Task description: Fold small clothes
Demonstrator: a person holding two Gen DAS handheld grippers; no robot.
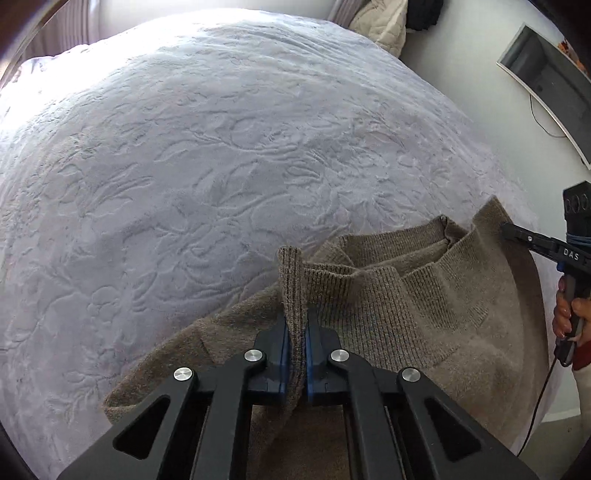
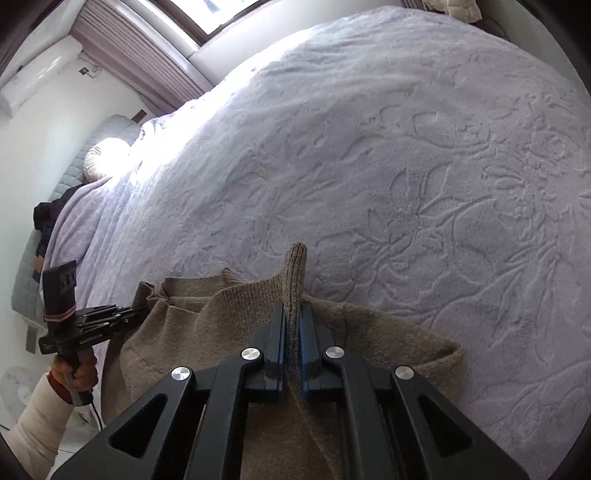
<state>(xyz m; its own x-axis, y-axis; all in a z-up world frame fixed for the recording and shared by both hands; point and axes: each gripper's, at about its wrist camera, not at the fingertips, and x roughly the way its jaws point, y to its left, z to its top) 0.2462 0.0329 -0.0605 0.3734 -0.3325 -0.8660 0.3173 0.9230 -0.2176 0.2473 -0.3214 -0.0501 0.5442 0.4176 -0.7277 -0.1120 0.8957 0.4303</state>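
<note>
Both the left gripper [image 1: 295, 332] and right gripper [image 2: 293, 332] pinch the sweater [image 1: 406, 314] hem, jaws closed – next, carry it toward 12 o'clock over the bed [image 1: 221, 147].

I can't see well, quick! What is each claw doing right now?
Left gripper: closed, pinching the brown sweater.
Right gripper: closed, pinching the same sweater.

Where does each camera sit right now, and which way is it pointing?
Left wrist: rides the left tongs, looking across the bedspread; they pinch the sweater; right tongs at right.
Right wrist: rides the right tongs, facing the bed toward the window; left tongs at left.
Shared: sweater, bedspread, both tongs.
</note>
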